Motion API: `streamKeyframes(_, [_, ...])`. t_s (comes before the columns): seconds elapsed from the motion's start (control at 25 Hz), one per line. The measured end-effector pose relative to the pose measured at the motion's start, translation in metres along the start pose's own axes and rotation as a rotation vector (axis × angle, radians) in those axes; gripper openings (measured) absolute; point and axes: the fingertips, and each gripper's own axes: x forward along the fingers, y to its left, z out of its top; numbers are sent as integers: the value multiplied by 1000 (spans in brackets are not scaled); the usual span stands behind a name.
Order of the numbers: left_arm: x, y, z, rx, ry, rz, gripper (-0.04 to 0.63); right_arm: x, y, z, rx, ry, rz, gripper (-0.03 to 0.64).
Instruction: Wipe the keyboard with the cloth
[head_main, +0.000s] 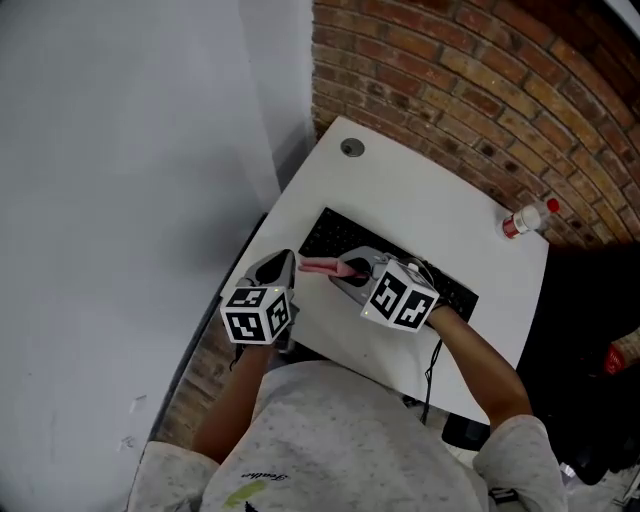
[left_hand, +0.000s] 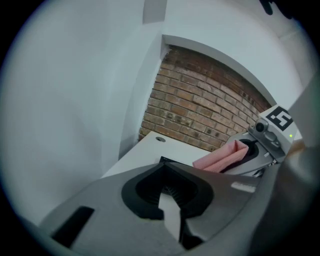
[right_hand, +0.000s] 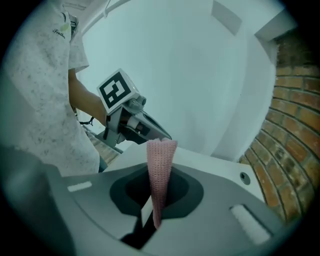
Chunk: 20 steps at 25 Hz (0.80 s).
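A black keyboard (head_main: 335, 238) lies across the middle of the white table (head_main: 400, 185). My right gripper (head_main: 347, 268) hovers over its middle, shut on a folded pink cloth (head_main: 318, 266) that sticks out toward the left. In the right gripper view the cloth (right_hand: 161, 155) stands up between the closed jaws of the right gripper (right_hand: 156, 172). My left gripper (head_main: 287, 260) sits at the keyboard's left end, close to the cloth's tip, shut with nothing in it. The left gripper view shows the left gripper (left_hand: 163, 162) shut, with the cloth (left_hand: 220, 159) ahead to the right.
A clear bottle with a red cap (head_main: 528, 218) lies near the table's far right corner. A round cable hole (head_main: 351, 147) is at the far edge. A brick wall (head_main: 480, 90) stands behind the table, a white wall (head_main: 130, 150) to the left.
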Motion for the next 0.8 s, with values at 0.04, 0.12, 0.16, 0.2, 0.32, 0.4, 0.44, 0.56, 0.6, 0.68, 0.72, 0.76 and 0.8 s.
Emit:
streamKeyframes(0.04, [5,-8,3,12,3,-21,-3,-9,-4,-1,22,-14,-37,26])
streamKeyframes(0.12, [15,-25,7,38,12,-69,-3,-29,-14,-5,88,-44,-120,26])
streamKeyframes(0.16, [20,-35,9,52,18,-96,-3,-39,-18,-8,130,-61,-164,25])
streamKeyframes(0.2, [24,-45,11,67,24,-123,-3,-50,-22,-11,173,-78,-209,26])
streamKeyframes(0.32, [35,-77,19,110,37,-201,-3,-81,-32,-24,280,-116,-337,26])
streamKeyframes(0.4, [42,-97,21,139,44,-250,-3,-101,-35,-35,344,-134,-419,26])
streamKeyframes(0.44, [45,-107,21,152,49,-273,-3,-110,-37,-41,375,-142,-458,25])
streamKeyframes(0.56, [54,-131,18,180,64,-321,-3,-136,-38,-63,457,-157,-560,26])
streamKeyframes(0.6, [57,-139,16,190,71,-336,-3,-146,-38,-70,484,-163,-595,25])
streamKeyframes(0.68, [62,-156,14,216,86,-374,-3,-165,-37,-83,536,-177,-675,25])
streamKeyframes(0.72, [64,-164,13,231,92,-392,-3,-175,-37,-90,561,-183,-714,26])
streamKeyframes(0.76, [66,-171,12,245,96,-407,-3,-183,-37,-97,585,-188,-748,26])
streamKeyframes(0.8, [67,-178,12,257,98,-421,-3,-191,-36,-103,607,-192,-779,26])
